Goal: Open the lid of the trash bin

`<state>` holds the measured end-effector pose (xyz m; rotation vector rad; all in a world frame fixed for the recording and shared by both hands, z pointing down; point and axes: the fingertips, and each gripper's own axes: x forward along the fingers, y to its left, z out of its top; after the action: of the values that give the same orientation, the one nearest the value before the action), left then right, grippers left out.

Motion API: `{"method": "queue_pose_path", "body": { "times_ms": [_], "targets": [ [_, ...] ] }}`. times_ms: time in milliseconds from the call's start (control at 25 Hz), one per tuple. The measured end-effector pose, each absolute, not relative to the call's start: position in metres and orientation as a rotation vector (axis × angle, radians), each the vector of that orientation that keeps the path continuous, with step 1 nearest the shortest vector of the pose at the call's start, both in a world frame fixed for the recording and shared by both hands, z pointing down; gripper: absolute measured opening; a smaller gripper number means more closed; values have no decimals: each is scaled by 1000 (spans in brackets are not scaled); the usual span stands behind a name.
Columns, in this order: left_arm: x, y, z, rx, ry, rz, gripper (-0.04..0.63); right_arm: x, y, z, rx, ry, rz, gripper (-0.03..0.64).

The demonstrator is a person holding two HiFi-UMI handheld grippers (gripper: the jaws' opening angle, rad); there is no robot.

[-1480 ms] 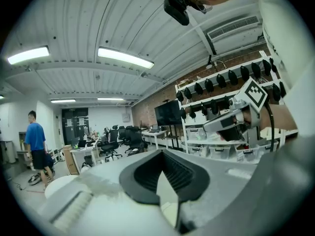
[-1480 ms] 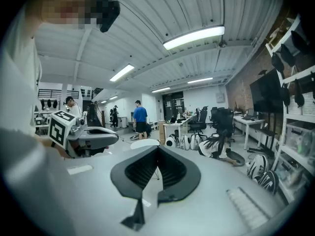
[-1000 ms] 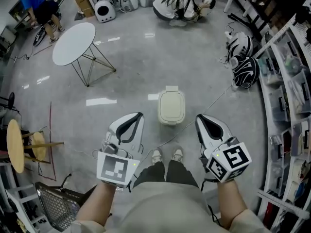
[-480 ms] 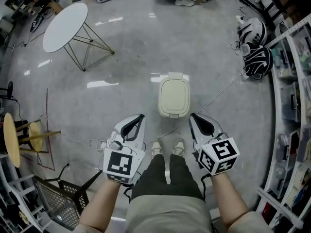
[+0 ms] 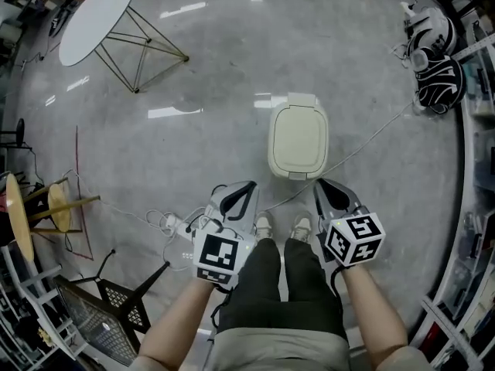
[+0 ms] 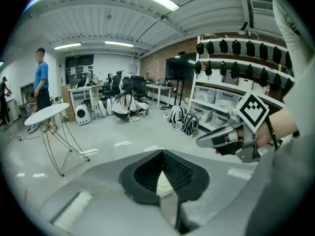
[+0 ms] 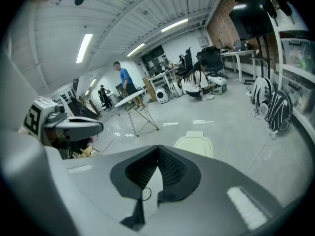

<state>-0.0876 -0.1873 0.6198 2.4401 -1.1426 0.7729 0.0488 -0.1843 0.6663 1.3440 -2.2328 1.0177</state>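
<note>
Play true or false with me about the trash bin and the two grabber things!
1. The trash bin has its lid down. True.
2. The left gripper is pinching the lid. False: it hangs short of the bin, with its jaws together on nothing.
3. The bin is black. False: it is cream-coloured.
4. The right gripper has its jaws together, with nothing between them. True.
5. The round white table stands right over the bin. False: it stands well off to the left, with bare floor between them.
</note>
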Motion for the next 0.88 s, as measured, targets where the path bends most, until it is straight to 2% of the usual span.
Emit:
{"method": "queue_pose_path", "body": {
  "times_ms": [520, 880],
  "targets": [
    [-111, -192, 787, 2314, -1123, 858, 2, 33, -157, 874, 1260, -2021, 1169, 3],
    [-114, -182, 834, 2276, -1085, 879, 2, 45, -159, 947, 1399, -1873, 1326, 3]
  ]
}}
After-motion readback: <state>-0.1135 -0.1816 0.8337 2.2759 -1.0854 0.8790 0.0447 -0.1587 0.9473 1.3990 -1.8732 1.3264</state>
